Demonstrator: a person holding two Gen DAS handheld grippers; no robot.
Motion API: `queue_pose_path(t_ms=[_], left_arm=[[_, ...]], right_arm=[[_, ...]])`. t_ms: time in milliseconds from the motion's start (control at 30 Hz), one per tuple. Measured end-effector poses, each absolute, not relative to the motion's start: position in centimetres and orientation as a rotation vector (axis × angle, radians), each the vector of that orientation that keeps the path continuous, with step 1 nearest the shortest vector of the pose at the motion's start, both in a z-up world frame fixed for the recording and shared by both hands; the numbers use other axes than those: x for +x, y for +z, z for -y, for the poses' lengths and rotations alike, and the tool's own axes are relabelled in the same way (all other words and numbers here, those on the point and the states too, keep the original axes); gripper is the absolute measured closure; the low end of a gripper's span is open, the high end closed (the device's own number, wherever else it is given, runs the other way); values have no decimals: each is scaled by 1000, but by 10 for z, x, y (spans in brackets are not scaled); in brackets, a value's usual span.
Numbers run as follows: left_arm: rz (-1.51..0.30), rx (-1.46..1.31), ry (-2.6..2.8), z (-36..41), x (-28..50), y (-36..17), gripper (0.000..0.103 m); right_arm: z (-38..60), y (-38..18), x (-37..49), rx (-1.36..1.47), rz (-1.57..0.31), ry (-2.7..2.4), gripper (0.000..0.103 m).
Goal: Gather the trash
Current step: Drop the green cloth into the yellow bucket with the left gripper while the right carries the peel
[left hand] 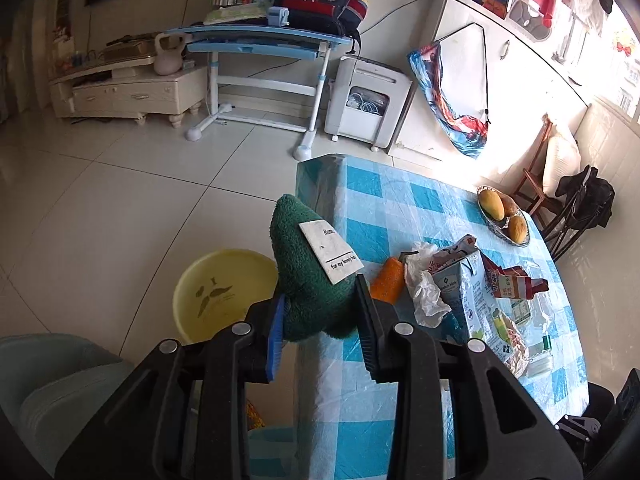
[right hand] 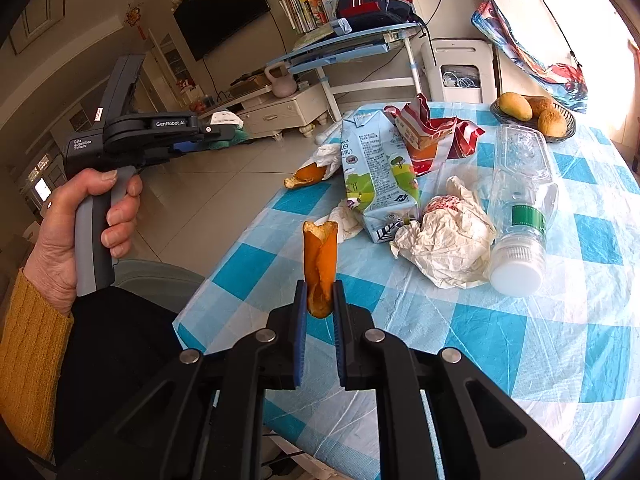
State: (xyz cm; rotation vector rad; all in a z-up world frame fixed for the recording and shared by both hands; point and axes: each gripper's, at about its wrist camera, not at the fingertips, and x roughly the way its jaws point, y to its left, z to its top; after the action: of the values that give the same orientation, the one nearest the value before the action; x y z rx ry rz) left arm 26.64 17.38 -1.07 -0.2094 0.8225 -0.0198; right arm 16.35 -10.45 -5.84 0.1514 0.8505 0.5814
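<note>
My left gripper (left hand: 320,296) is shut on a green fuzzy cloth (left hand: 308,264) with a white label (left hand: 330,254), held off the table corner above the floor. Seen from the right wrist view, the left gripper (right hand: 222,132) is in a hand at the left. My right gripper (right hand: 319,292) is shut on a strip of orange peel (right hand: 320,252) that stands upright over the table's near edge. On the blue checked table (right hand: 520,340) lie a milk carton (right hand: 376,176), crumpled paper (right hand: 444,240), a clear plastic bottle (right hand: 520,200), a red wrapper (right hand: 428,132) and another peel (right hand: 308,174).
A yellow basin (left hand: 224,288) sits on the floor beside the table corner. A grey-green seat (left hand: 60,372) is at the lower left. A bowl of fruit (right hand: 536,114) stands at the table's far side. A blue desk (left hand: 260,40) and a white appliance (left hand: 368,100) line the wall.
</note>
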Motion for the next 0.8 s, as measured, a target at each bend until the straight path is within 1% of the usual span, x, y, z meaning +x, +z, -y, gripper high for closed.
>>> queue_pose_path(t_ms=[167, 333, 533, 700, 733, 800], left_arm=[[-853, -312, 66, -204, 284, -23, 72], [-960, -406, 102, -225, 312, -55, 72], [-1040, -344, 141, -230, 348, -81, 72], [-1110, -374, 179, -258, 381, -112, 70], [-1126, -393, 178, -264, 386, -119, 68], [-1174, -405, 189, -274, 396, -133, 57]], right_arm=[[98, -47, 175, 147, -835, 610, 90], [84, -38, 193, 148, -815, 647, 90], [61, -33, 211, 138, -802, 705, 90], [43, -33, 228, 137, -801, 737, 90], [40, -33, 232, 137, -802, 742, 90], [33, -33, 239, 135, -803, 752, 90]])
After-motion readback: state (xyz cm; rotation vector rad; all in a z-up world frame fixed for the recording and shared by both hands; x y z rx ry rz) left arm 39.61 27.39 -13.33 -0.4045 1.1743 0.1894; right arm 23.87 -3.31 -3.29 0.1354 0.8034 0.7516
